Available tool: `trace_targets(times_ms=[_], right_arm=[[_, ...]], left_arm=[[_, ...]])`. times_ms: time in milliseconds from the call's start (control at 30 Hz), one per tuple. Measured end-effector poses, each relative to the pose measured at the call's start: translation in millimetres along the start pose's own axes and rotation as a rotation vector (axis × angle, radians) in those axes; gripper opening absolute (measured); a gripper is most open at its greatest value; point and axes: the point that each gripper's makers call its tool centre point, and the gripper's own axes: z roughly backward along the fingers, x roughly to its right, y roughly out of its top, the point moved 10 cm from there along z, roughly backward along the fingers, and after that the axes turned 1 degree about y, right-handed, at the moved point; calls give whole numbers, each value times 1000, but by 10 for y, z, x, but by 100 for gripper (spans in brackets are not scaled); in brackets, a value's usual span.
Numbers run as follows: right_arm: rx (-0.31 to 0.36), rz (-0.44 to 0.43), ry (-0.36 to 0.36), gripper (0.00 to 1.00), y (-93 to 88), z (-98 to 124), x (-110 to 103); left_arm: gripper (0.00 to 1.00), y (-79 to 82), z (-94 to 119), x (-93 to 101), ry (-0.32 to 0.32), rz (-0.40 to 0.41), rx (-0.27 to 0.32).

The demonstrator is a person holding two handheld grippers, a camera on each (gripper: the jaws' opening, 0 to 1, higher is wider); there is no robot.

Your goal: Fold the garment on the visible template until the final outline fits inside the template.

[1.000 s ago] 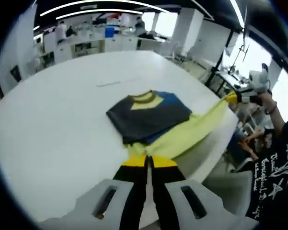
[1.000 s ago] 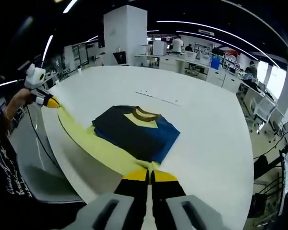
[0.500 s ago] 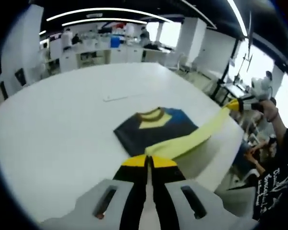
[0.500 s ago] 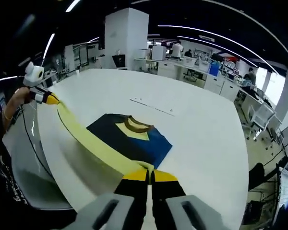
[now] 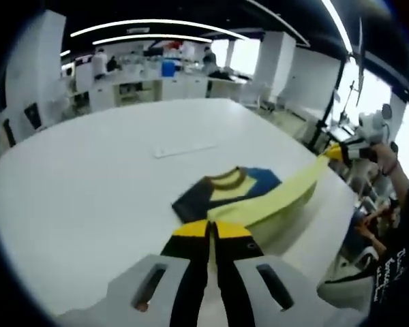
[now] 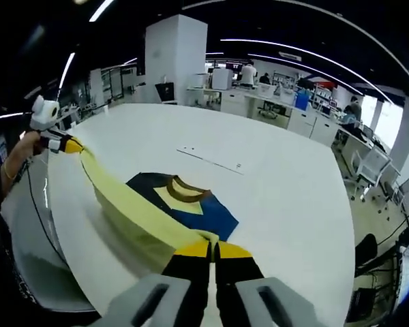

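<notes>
A garment lies on the white table, its dark navy and blue body (image 5: 221, 197) (image 6: 191, 211) with a brown collar and yellow neck patch. Its pale yellow lower part (image 5: 273, 201) (image 6: 133, 214) is lifted and stretched taut between both grippers. My left gripper (image 5: 210, 228) is shut on one end of the yellow edge. My right gripper (image 6: 211, 246) is shut on the other end. Each gripper also appears in the other's view: the right gripper (image 5: 341, 152) at the right edge, the left gripper (image 6: 68, 143) at the left edge, both held in a person's hands.
The round white table (image 5: 88, 177) (image 6: 286, 184) bears a thin template line (image 5: 184, 148) (image 6: 211, 158) beyond the garment. A person's arm and dark printed shirt (image 5: 402, 252) stand at the table's near edge. Desks, chairs and pillars fill the room behind.
Both grippers have lifted the yellow edge higher and carried it over the dark body, so less of the navy part shows. The views have shifted with the hands.
</notes>
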Motion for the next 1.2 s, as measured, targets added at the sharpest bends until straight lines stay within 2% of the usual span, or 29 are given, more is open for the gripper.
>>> trace_targets(times_ms=[333, 400, 600, 933, 1200], right_arm=[[6, 14, -20, 0, 192, -207, 148], [8, 8, -26, 0, 210, -249, 170], [24, -9, -35, 0, 252, -399, 232], [20, -26, -79, 0, 280, -763, 325], [-3, -57, -81, 0, 231, -1094, 404]], left_arm=[[0, 207, -234, -134, 22, -9, 47], [0, 233, -301, -168, 25, 24, 58], [0, 270, -452, -257, 54, 46, 71], [0, 259, -755, -398, 75, 87, 70], [0, 147, -1053, -556, 90, 135, 49]])
